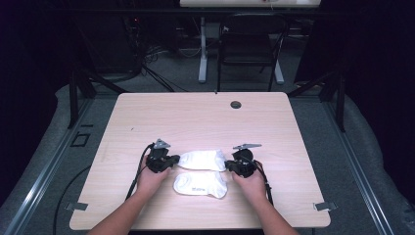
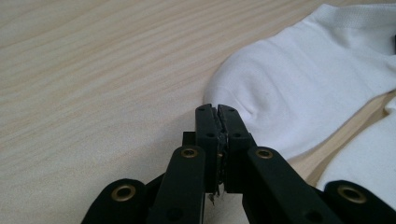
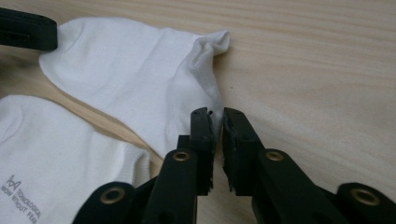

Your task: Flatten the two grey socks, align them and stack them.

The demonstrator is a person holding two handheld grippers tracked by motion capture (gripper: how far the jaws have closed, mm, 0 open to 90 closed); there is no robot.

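Two white socks lie on a light wooden table [image 1: 147,117], toward its near edge, between the person's two hands. The far sock [image 1: 203,159] lies crosswise, its rounded toe end to the left and its cuff end to the right; the near sock [image 1: 200,184] sits just beside it, closer to the person, with small grey print on it [image 3: 21,198]. The left gripper [image 1: 172,161] sits at the far sock's left end; in the left gripper view its jaws are clenched flat together, tips [image 2: 217,114] at the toe edge of the far sock [image 2: 303,88], and it looks like they pinch the edge of the fabric, though the bite itself is hard to make out. The right gripper [image 1: 230,164] sits at the far sock's right end; in the right gripper view the jaws stand a narrow gap apart, tips [image 3: 218,119] right at the bunched cuff edge of the far sock [image 3: 135,74], not pressing on it. The near sock [image 3: 56,163] shows at lower left there, untouched. The left gripper's black jaw [image 3: 25,30] shows at the sock's other end. Both hands, left [image 1: 150,180] and right [image 1: 250,183], rest low over the table. Beyond the table stands a black chair [image 1: 249,44] on a grey floor [image 1: 166,73].
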